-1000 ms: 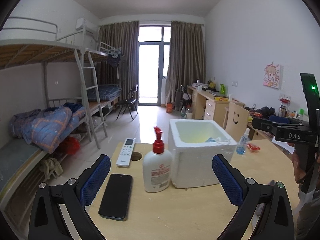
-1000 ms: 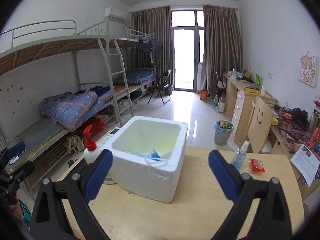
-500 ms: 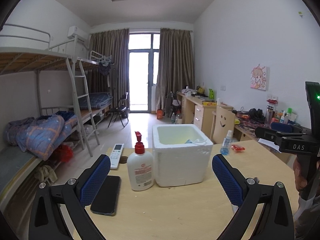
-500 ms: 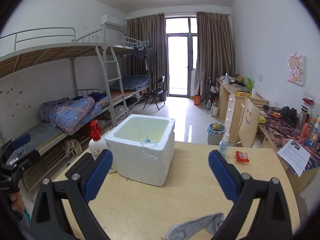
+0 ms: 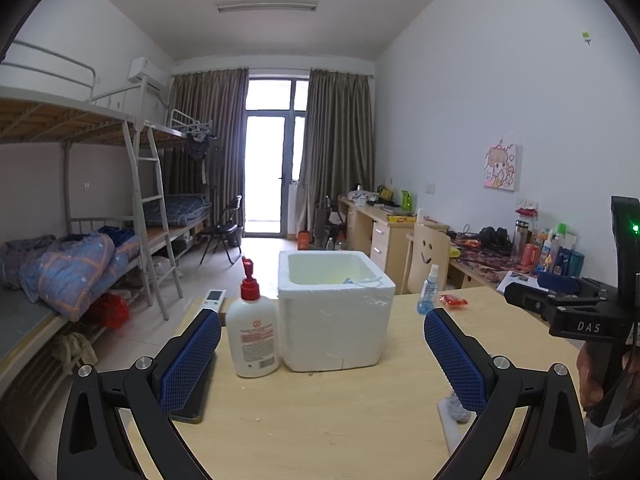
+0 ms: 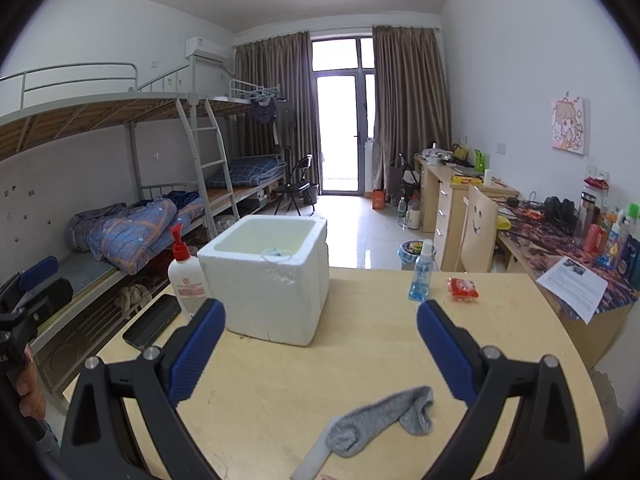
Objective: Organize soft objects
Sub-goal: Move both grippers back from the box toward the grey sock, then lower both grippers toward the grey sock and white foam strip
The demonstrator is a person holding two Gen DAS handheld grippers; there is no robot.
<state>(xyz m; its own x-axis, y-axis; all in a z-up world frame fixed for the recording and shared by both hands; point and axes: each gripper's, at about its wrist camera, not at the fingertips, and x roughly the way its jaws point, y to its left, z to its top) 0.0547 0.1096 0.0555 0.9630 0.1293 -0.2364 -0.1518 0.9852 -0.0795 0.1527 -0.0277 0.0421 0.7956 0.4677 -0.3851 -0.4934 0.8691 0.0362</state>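
Observation:
A grey sock [image 6: 382, 416] lies crumpled on the wooden table [image 6: 360, 360] near its front edge, partly over a flat white piece [image 6: 314, 454]. My right gripper [image 6: 320, 348] is open and empty, above and just behind the sock. A white foam box [image 6: 268, 280] stands farther back with a light blue item inside [image 6: 276, 253]. My left gripper [image 5: 322, 364] is open and empty, facing the foam box [image 5: 334, 316]. In the left wrist view the sock [image 5: 456, 406] peeks out behind the right finger.
A white pump bottle with a red top [image 5: 253, 328] stands left of the box, a black phone [image 6: 152, 322] and a remote [image 5: 212, 300] beside it. A small blue spray bottle [image 6: 420, 276] and a red packet [image 6: 463, 289] sit at the table's back right.
Both grippers have pulled back and up from the foam box, which now looks farther away. The grey sock has come into view under the right gripper. Both stay open.

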